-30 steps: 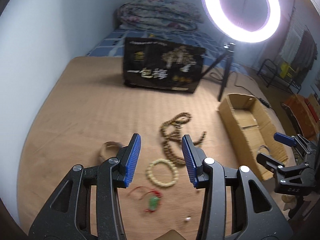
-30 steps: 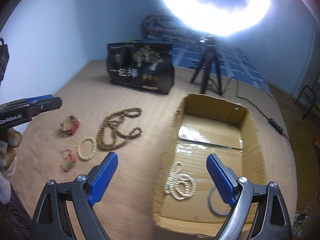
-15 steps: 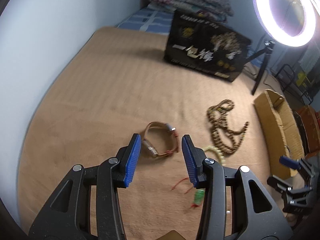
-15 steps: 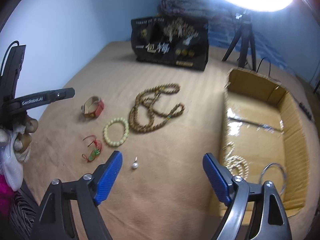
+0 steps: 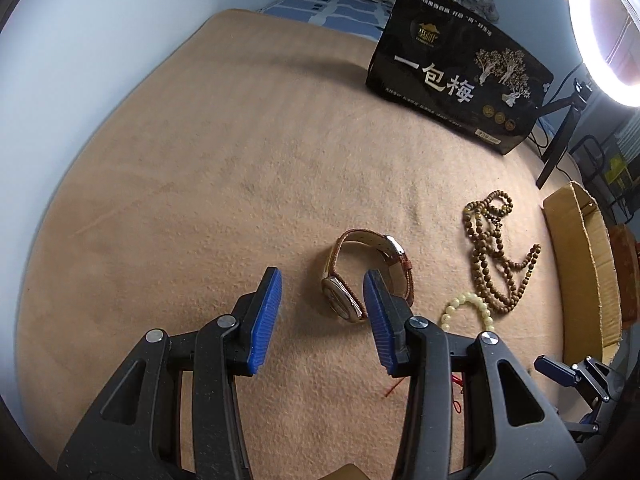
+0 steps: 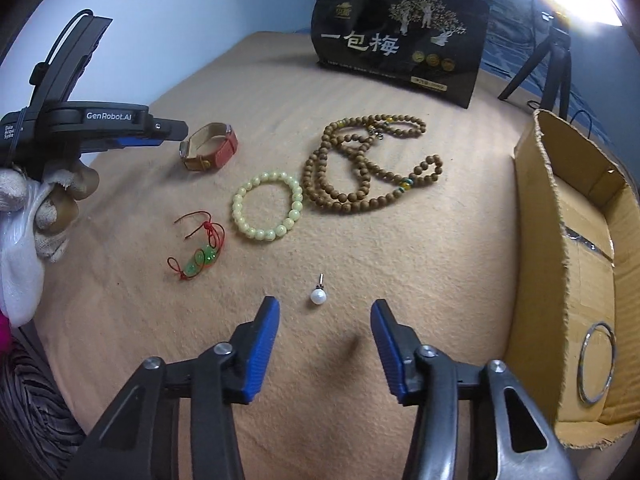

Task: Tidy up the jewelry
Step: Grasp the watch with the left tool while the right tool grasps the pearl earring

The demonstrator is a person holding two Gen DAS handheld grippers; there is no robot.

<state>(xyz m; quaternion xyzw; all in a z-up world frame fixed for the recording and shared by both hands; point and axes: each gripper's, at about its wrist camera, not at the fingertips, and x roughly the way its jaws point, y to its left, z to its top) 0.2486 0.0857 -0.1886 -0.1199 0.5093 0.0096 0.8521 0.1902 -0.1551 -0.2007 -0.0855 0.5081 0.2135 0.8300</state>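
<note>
A brown-strapped watch (image 5: 368, 276) lies on the tan blanket, just ahead of my open left gripper (image 5: 322, 284); it also shows in the right wrist view (image 6: 210, 152). A pale bead bracelet (image 6: 266, 206), a long brown bead necklace (image 6: 360, 168), a red-cord green charm (image 6: 200, 256) and a pearl earring (image 6: 319, 295) lie spread out. My open right gripper (image 6: 324, 314) sits just short of the pearl. A cardboard box (image 6: 560, 240) on the right holds a metal bangle (image 6: 598, 362).
A black printed bag (image 6: 400, 40) stands at the back. A ring light on a tripod (image 5: 560, 128) stands behind the box. A wall runs along the left. The blanket's edge drops off in front.
My left gripper has swung left from the bead bracelet to the watch and come closer. My right gripper has moved left from over the box to the pearl earring and narrowed somewhat.
</note>
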